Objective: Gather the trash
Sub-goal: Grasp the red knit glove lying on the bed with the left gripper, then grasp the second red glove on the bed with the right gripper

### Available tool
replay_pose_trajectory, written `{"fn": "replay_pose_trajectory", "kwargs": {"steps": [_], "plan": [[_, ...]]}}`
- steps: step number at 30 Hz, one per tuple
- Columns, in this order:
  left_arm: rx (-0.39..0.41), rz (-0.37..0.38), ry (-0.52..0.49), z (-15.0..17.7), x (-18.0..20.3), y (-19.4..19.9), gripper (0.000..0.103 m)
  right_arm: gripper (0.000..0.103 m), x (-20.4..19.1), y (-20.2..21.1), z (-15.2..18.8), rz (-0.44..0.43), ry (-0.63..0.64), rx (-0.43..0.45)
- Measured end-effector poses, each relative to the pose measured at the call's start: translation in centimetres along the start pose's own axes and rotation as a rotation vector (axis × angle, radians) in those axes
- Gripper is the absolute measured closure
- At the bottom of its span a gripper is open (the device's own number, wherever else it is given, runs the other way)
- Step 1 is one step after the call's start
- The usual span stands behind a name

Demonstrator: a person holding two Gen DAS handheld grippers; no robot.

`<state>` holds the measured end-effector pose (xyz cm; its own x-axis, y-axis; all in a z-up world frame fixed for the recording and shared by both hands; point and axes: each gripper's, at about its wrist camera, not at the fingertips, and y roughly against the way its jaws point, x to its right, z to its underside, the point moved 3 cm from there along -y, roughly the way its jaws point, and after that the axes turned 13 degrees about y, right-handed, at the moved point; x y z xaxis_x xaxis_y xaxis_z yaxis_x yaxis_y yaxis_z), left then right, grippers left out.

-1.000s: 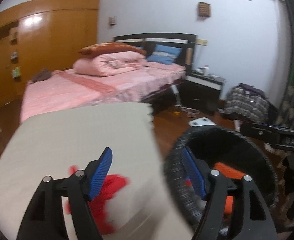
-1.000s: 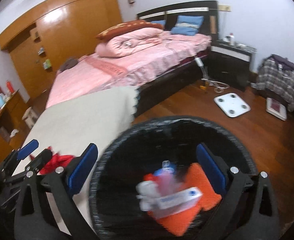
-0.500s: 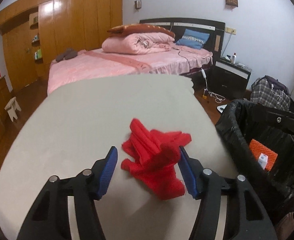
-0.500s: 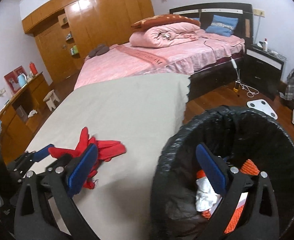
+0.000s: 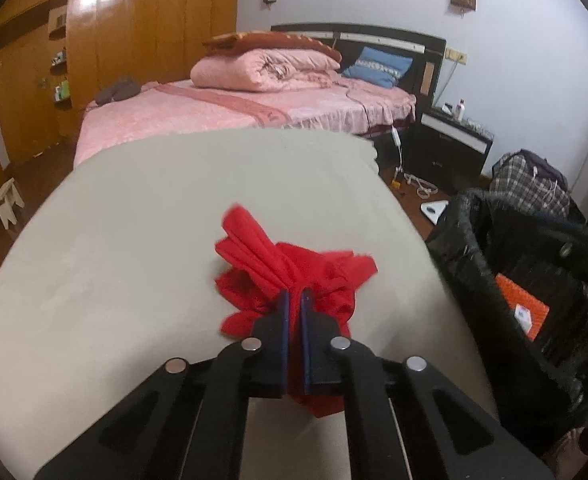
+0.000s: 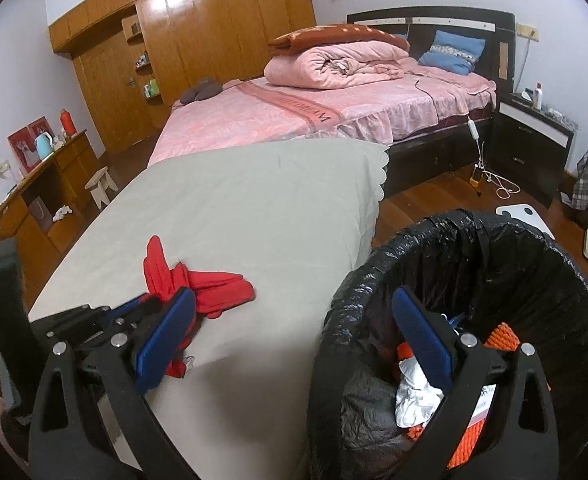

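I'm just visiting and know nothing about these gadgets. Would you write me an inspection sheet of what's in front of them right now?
Surface: grey cloth-covered table, scalloped far edge, bare apart from one item.
Job's things: crumpled red cloth on the table; black-lined trash bin beside it, holding an orange ridged piece and crumpled white wrapper.
Clutter: nothing seen on the table.
Grippers: left tongs shut on the red cloth; right tongs open, empty, straddling the gap between table edge and bin rim.
Cables: white cord and power strip on the floor by the nightstand.
Surroundings: pink bed, wooden wardrobe, white scale on the wood floor.
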<state>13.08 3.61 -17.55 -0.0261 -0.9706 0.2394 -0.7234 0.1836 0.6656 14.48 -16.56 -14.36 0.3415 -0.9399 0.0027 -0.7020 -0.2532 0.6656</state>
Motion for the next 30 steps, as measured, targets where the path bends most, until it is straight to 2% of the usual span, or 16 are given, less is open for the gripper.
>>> {"fn": "replay_pose_trajectory", "kwargs": {"steps": [5, 13, 19, 24, 26, 28, 30], "plan": [[0.075, 0.002, 0.042, -2.0, -1.1, 2.8, 0.098, 0.007, -0.7, 0.0, -0.9, -0.010, 0.012, 0.019], [0.154, -0.087, 0.085, -4.3, -5.0, 5.5, 0.098, 0.007, -2.9, -1.0, -2.3, -0.052, 0.041, 0.029], [0.149, -0.174, 0.111, -4.4, -8.8, 5.3, 0.098, 0.007, -5.2, -3.0, -3.2, -0.083, 0.077, 0.010], [0.077, -0.174, 0.101, -3.2, -10.0, 3.4, 0.098, 0.007, -6.7, -5.6, -3.2, -0.108, 0.085, -0.029], [0.044, -0.167, 0.096, -2.4, -10.1, 2.5, 0.096, 0.007, -7.5, -6.6, -3.0, -0.115, 0.091, -0.049], [0.016, -0.159, 0.092, -1.7, -10.2, 1.7, 0.087, 0.007, -8.1, -7.5, -2.7, -0.119, 0.102, -0.066], [-0.008, -0.156, 0.089, -1.1, -10.3, 1.0, 0.071, 0.007, -8.6, -8.4, -2.4, -0.119, 0.110, -0.083]]}}
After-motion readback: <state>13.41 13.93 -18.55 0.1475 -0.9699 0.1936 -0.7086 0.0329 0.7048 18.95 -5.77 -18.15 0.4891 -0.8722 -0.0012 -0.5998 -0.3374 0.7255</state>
